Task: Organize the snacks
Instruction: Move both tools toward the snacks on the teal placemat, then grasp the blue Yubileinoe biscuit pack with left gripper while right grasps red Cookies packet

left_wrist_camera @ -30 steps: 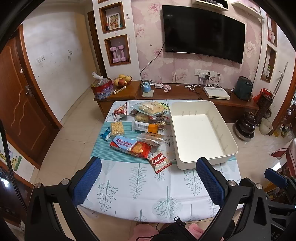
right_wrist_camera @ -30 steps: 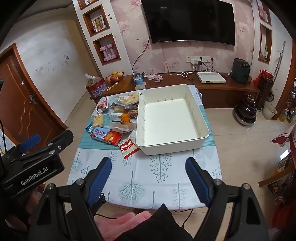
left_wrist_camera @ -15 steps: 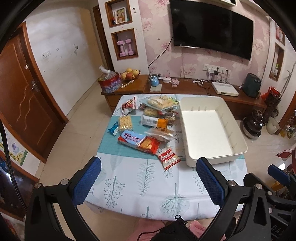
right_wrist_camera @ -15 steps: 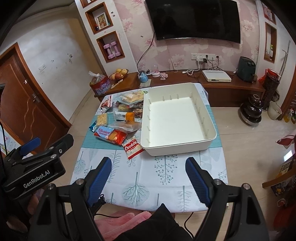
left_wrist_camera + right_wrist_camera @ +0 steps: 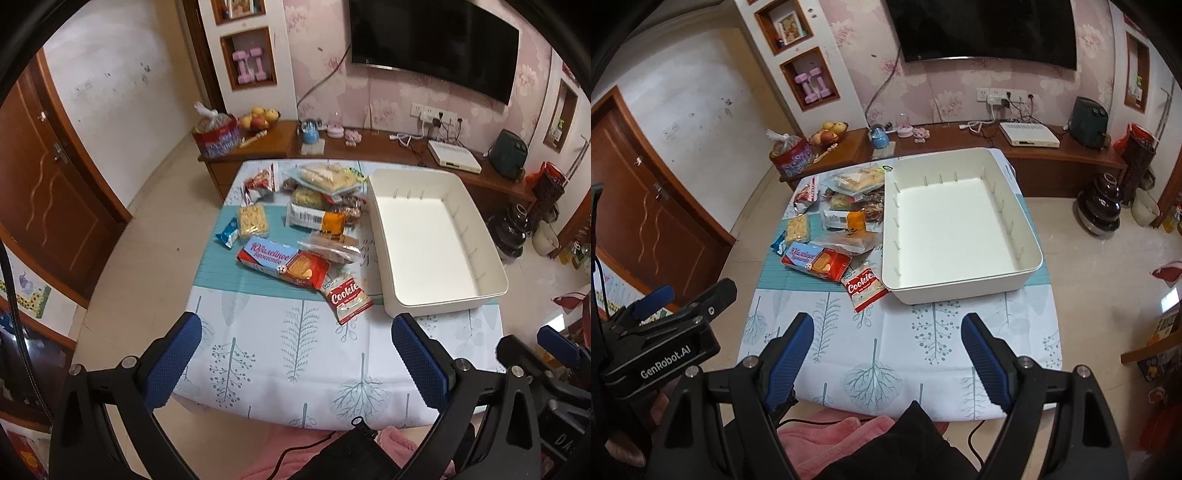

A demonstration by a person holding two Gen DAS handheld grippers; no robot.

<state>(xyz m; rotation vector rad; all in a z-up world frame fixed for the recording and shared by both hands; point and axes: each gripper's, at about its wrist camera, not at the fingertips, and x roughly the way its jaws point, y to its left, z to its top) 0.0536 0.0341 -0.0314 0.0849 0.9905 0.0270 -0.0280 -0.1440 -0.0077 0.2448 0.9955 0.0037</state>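
Several snack packs lie in a heap on the left half of the table: a red Cookies packet (image 5: 347, 300) (image 5: 865, 288) nearest me, a long red-and-blue biscuit pack (image 5: 282, 261) (image 5: 816, 259), a clear wafer bag (image 5: 330, 246), a cracker pack (image 5: 252, 220). An empty white bin (image 5: 443, 295) (image 5: 964, 288) stands to their right. My left gripper (image 5: 295, 363) is open and empty above the table's near edge. My right gripper (image 5: 888, 356) is open and empty, also at the near edge.
The table (image 5: 280, 354) wears a white tree-print cloth with a teal mat. A wooden TV bench (image 5: 369, 147) with a fruit bowl, a blue cup and a white set-top box stands behind. A brown door is at the left.
Both grippers have moved down and forward toward the table; the snacks and the bin now look larger and nearer. Nothing on the table has moved.
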